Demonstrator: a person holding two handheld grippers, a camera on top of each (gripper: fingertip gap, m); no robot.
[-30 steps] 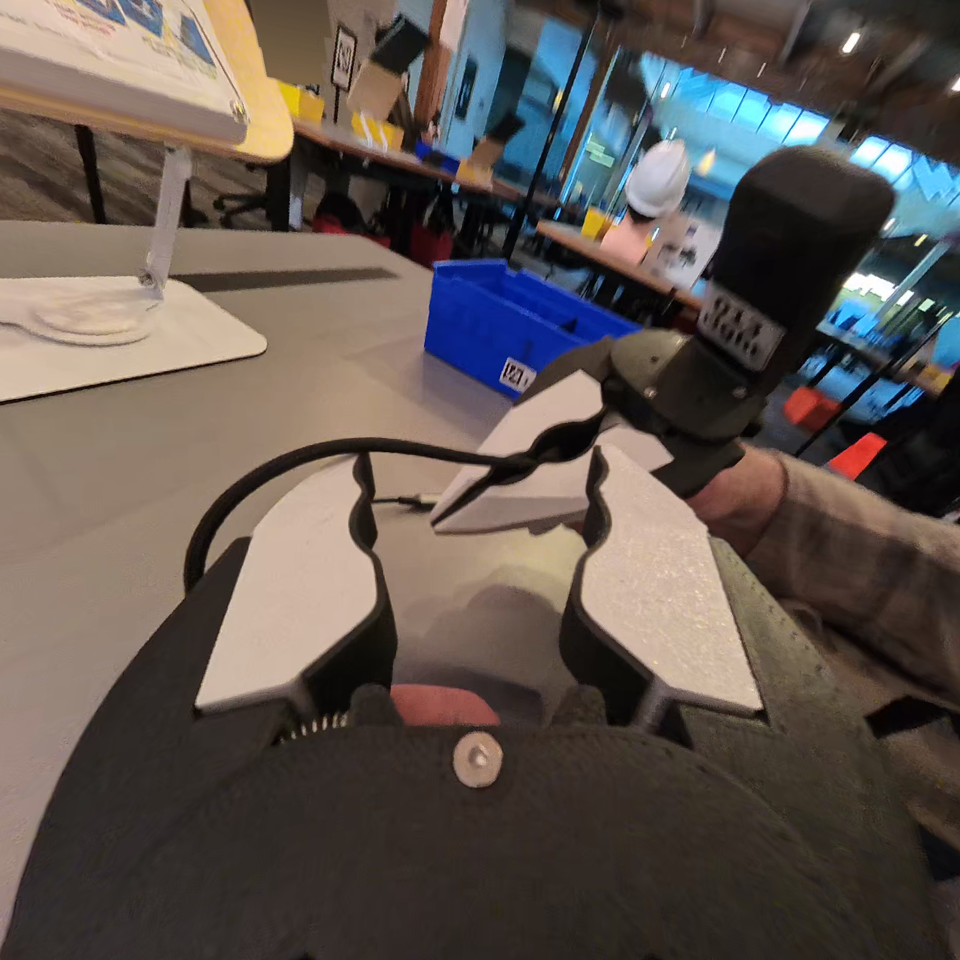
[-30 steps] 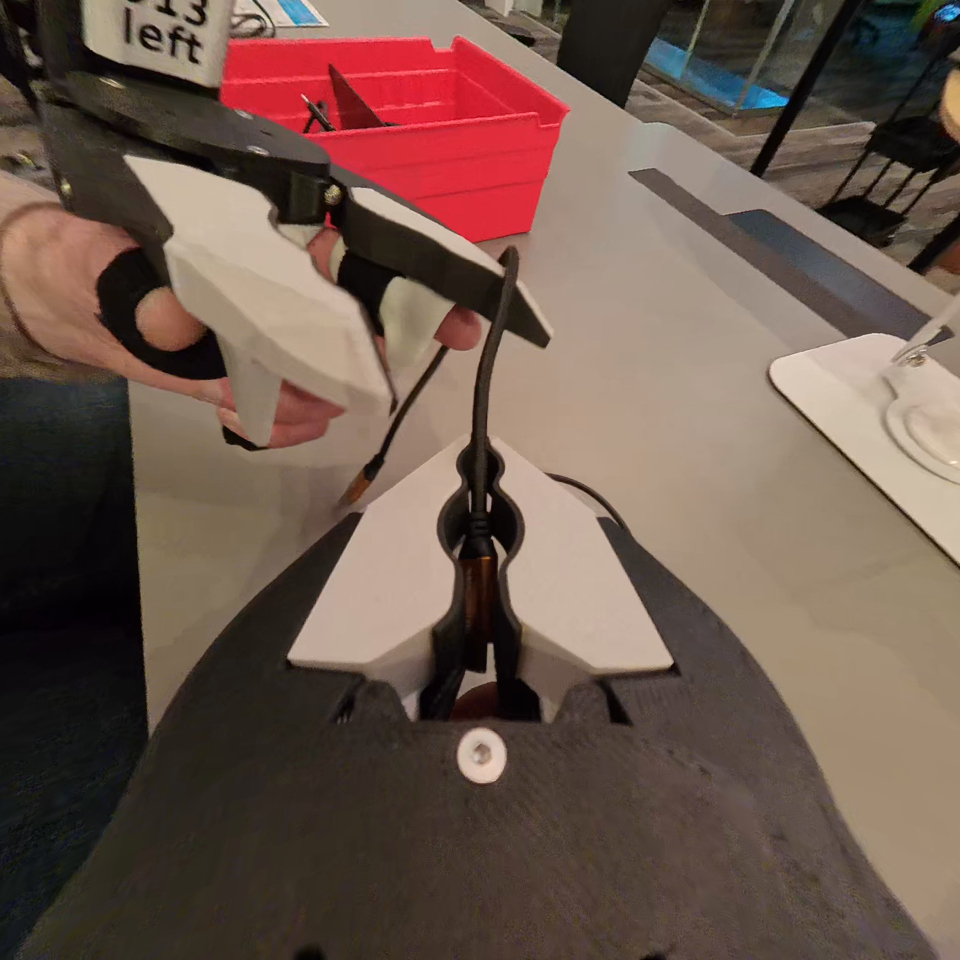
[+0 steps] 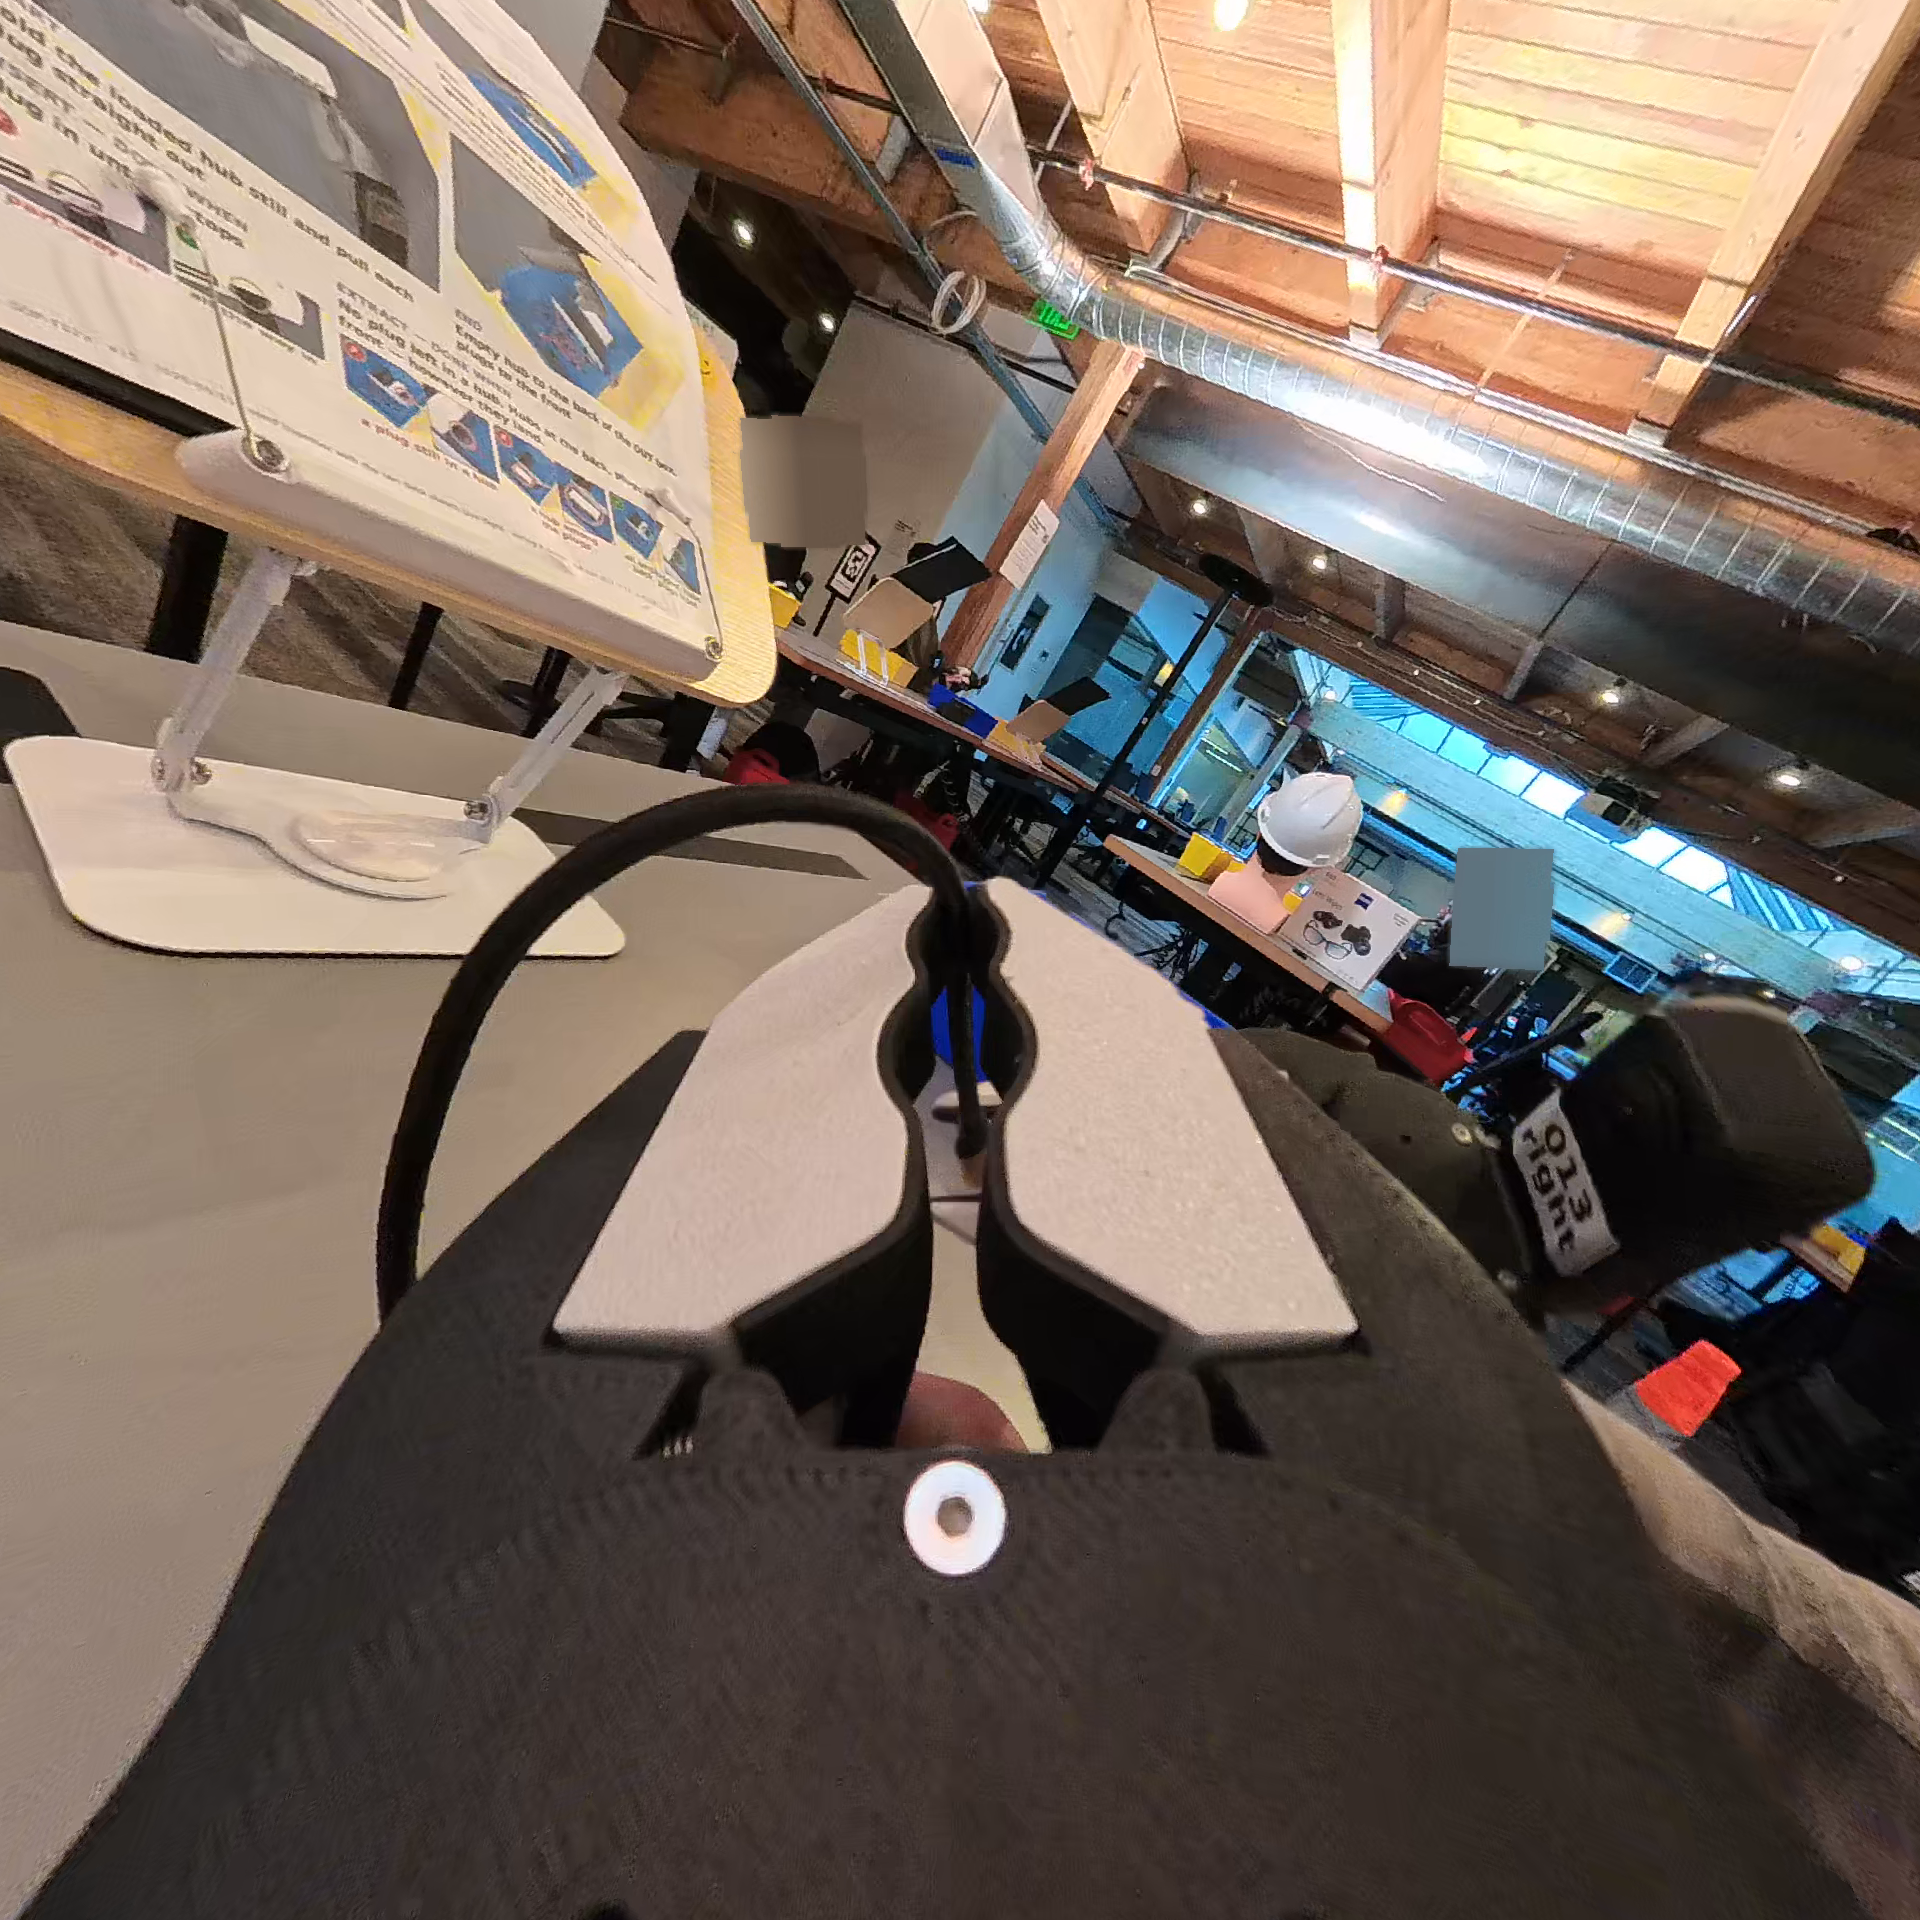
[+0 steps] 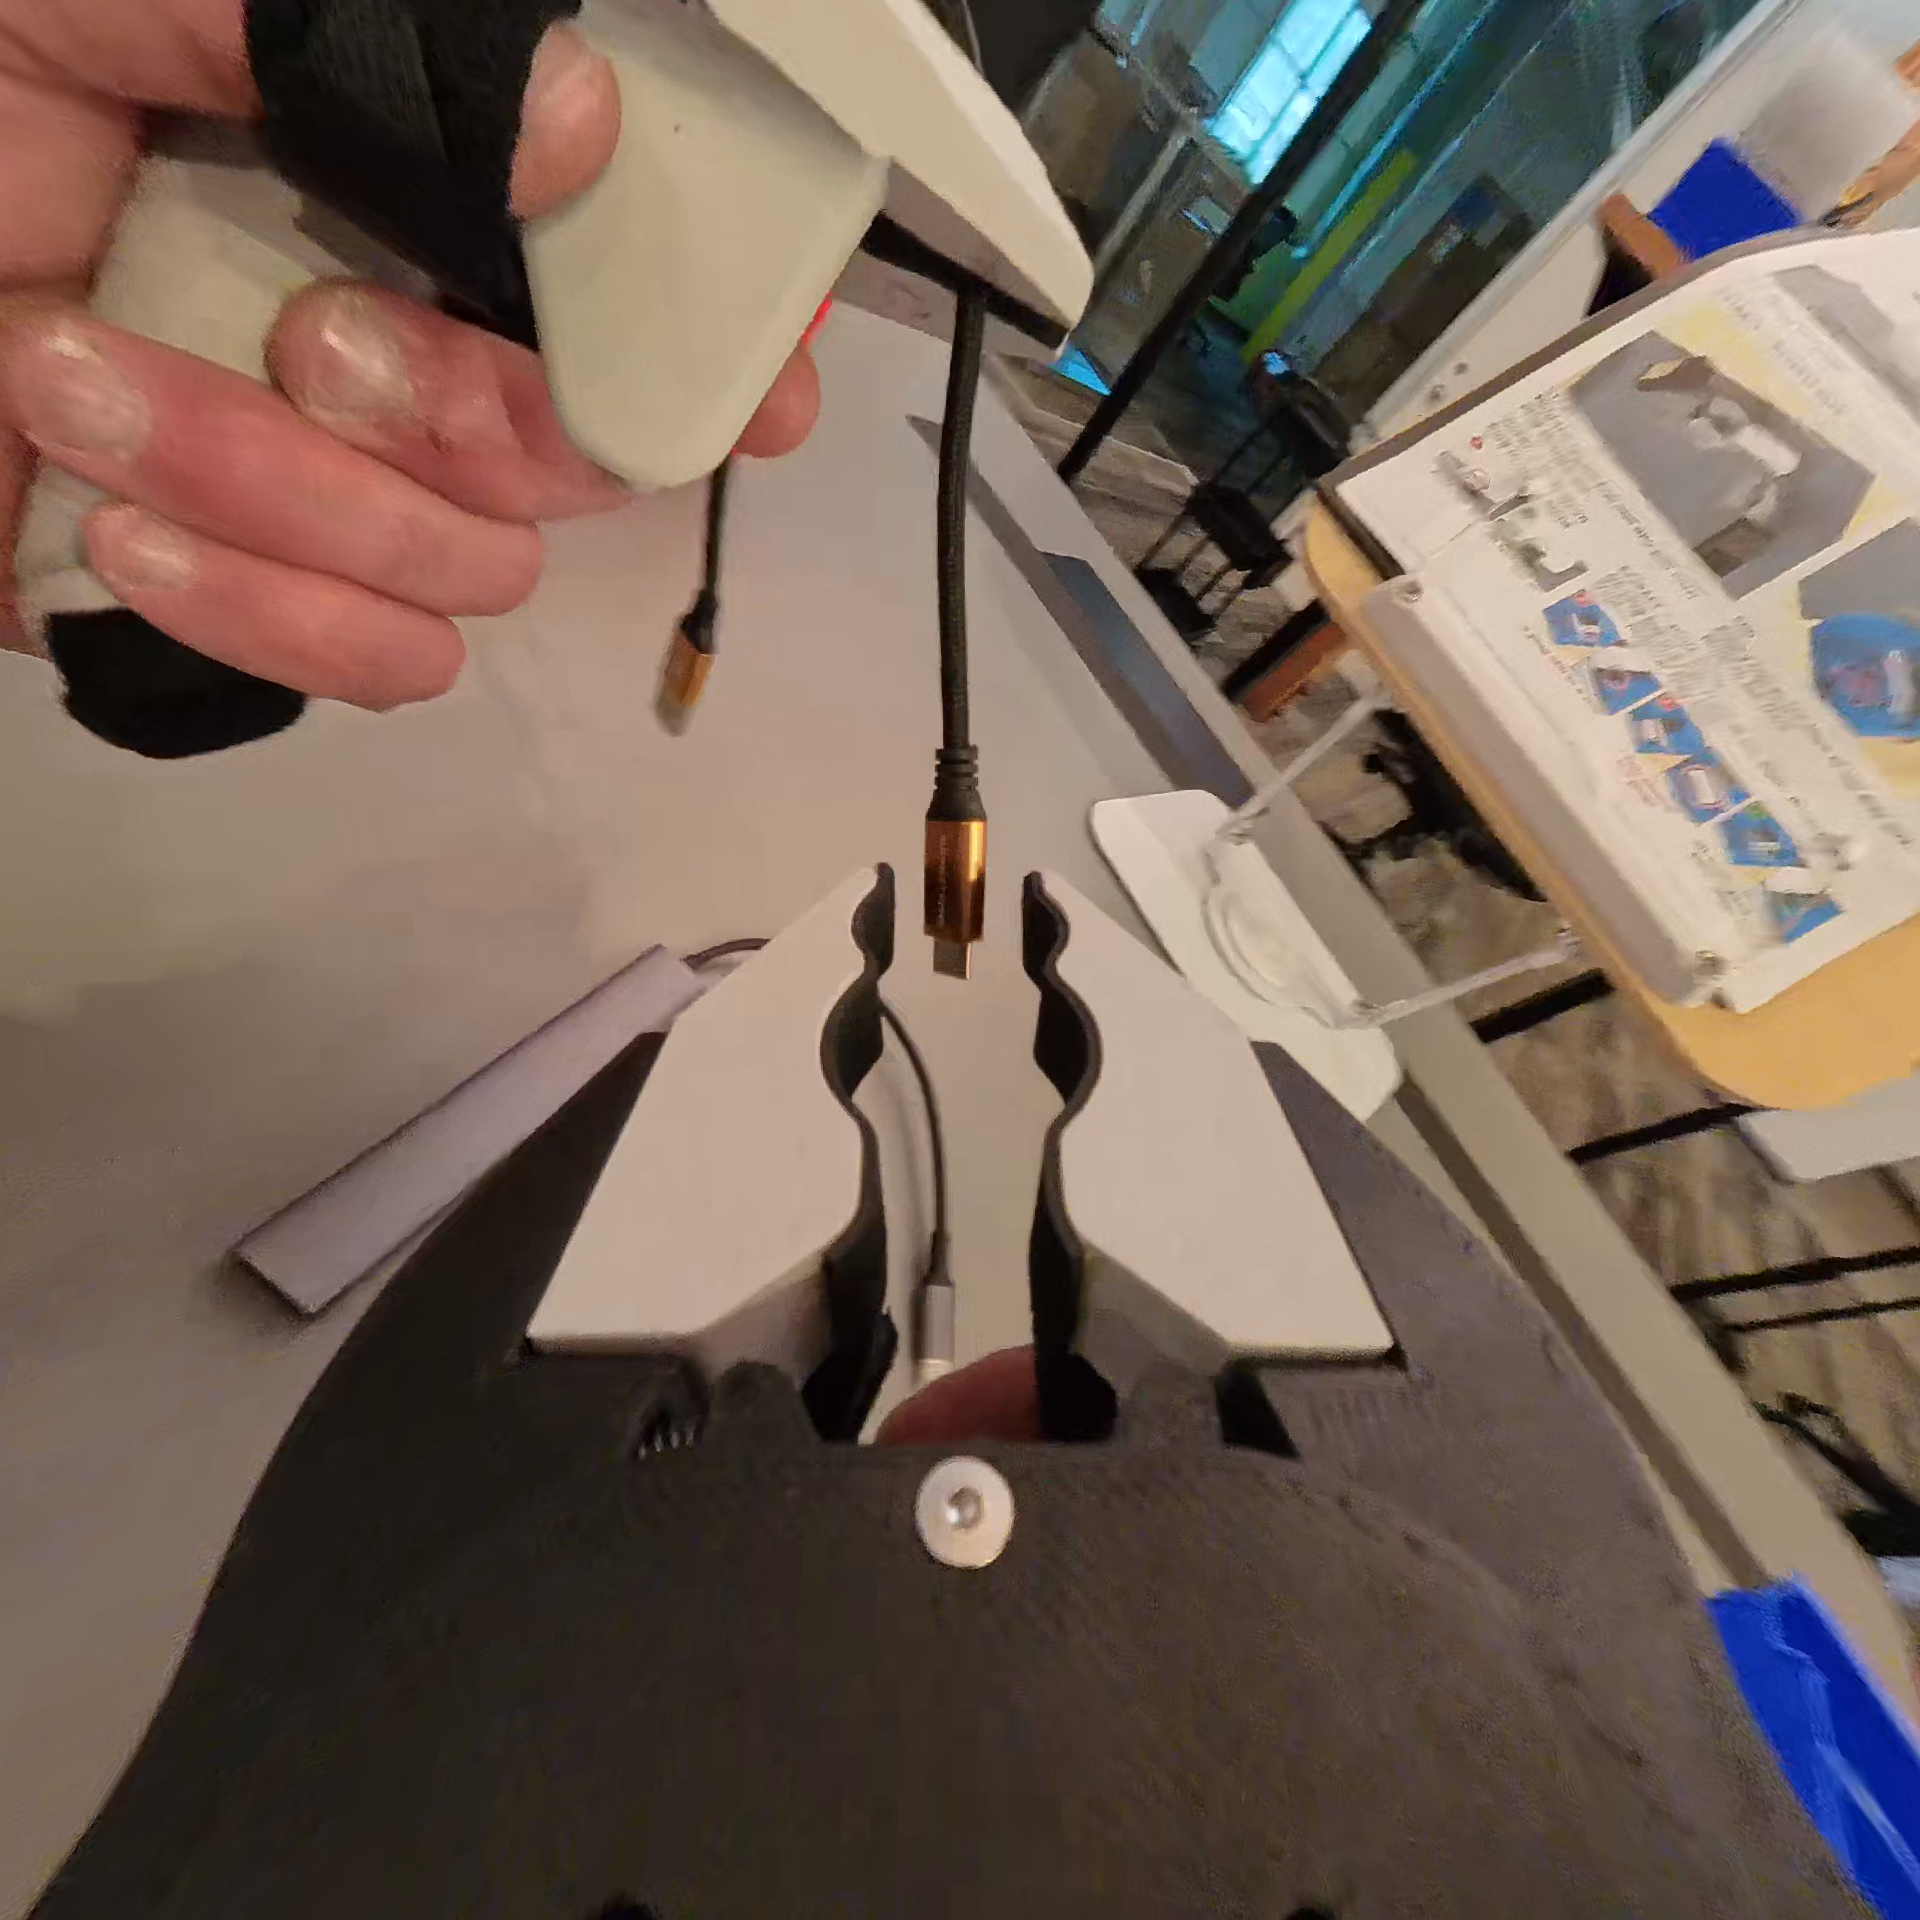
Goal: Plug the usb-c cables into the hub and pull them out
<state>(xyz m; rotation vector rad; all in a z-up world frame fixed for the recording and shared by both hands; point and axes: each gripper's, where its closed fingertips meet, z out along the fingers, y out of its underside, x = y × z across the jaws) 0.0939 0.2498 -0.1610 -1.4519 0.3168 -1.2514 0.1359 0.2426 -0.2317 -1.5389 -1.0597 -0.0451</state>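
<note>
My left gripper point(image 3: 956, 914) is shut on a black braided USB-C cable point(image 3: 457, 1018), which loops out to its left. In the right wrist view the left gripper point(image 4: 1039, 291) is overhead, with the cable point(image 4: 951, 520) hanging straight down from its tip. The cable's copper plug point(image 4: 951, 862) dangles between the tips of my right gripper point(image 4: 956, 888), which is open and touches nothing. The cable's other plug point(image 4: 686, 675) hangs to the left. The grey hub point(image 4: 457, 1143) lies on the table beneath, its thin lead and silver plug point(image 4: 930, 1309) showing between my right fingers.
A white stand holding an instruction sheet sits at the table's far side point(image 3: 312, 862), also in the right wrist view point(image 4: 1662, 644). A blue bin's corner point(image 4: 1829, 1766) is at lower right. The table edge point(image 4: 1351, 1039) runs close by the stand. Spacing between my two grippers at the tips: around 9 cm. The grey hub point(image 4: 457, 1143) sits 12 cm or so from the ends of my right fingers.
My right gripper, which was shut on the copper plug, has opened. My left gripper, open before, has shut on the cable and lifted it, so the plug hangs free.
</note>
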